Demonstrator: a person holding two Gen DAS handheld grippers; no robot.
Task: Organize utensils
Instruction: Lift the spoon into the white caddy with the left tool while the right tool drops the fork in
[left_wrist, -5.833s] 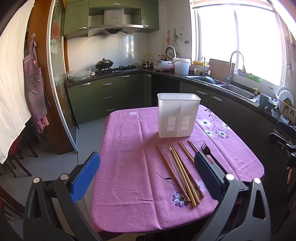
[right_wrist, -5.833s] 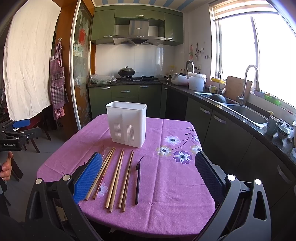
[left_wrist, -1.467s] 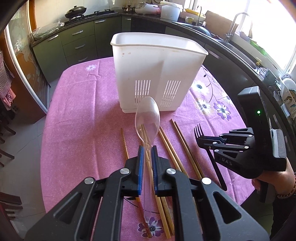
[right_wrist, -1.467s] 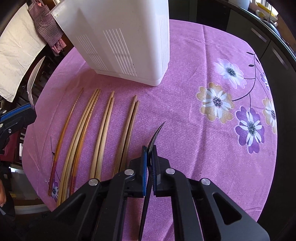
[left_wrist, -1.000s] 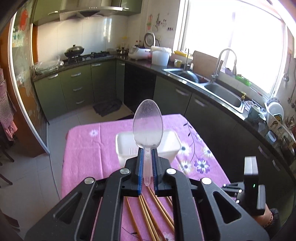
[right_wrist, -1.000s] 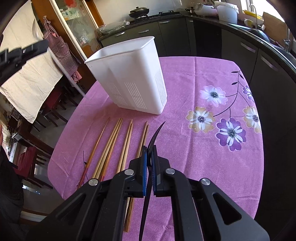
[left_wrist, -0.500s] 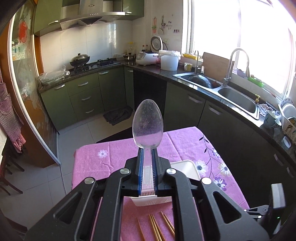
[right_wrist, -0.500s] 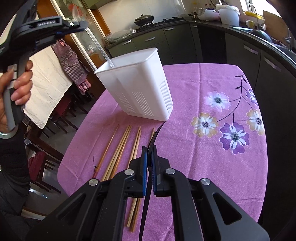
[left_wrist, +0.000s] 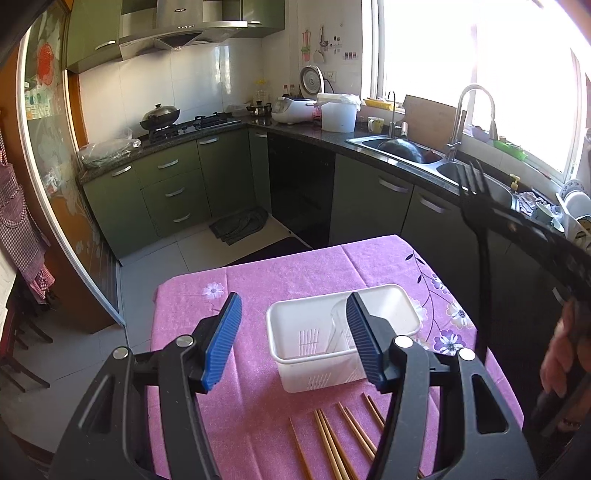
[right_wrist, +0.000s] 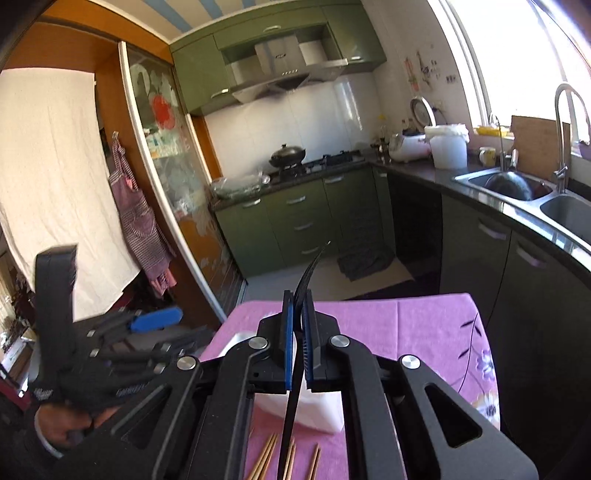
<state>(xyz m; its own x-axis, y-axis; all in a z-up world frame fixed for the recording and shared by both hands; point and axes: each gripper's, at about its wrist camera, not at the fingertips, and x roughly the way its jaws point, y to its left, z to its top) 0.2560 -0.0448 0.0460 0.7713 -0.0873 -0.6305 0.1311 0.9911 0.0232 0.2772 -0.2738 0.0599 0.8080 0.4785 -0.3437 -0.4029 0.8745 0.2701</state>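
Chopsticks (left_wrist: 334, 443) lie on our pink tablecloth (left_wrist: 247, 295) before the white caddy (left_wrist: 388, 291); our left gripper (left_wrist: 293, 341) is opening, nothing between its pads, a clear spoon (left_wrist: 338, 328) in the caddy. Right view: our right gripper (right_wrist: 298, 343) pinches a black fork (right_wrist: 308, 277) tight.

Matt white plastic holder (left_wrist: 343, 334), wooden chopsticks (left_wrist: 332, 443), purple cloth tablecloth (left_wrist: 258, 288).

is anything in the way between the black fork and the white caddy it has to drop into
Partly. The left gripper, jaws opening, hangs right above the white caddy, where the clear spoon already stands. The black fork, clamped in the right gripper, is off to the side; that gripper crowds the opening.
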